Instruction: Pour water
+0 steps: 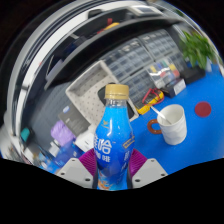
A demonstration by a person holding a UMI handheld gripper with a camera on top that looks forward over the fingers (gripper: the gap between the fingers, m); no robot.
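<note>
A blue drink bottle [113, 140] with a yellow cap and an orange-and-white label stands upright between my fingers. My gripper [112, 166] is shut on the bottle's lower body, with the purple pads [89, 164] pressed against both of its sides. A white mug [172, 124] with a handle sits on the blue tabletop [190, 150], beyond the fingers and to the right of the bottle. The bottle's base is hidden below the fingers.
A grey tray [88, 100] lies behind the bottle. Purple and white packets [66, 136] lie to its left. Small orange and red items [152, 98] sit behind the mug, and a green plant [198, 48] stands far back on the right.
</note>
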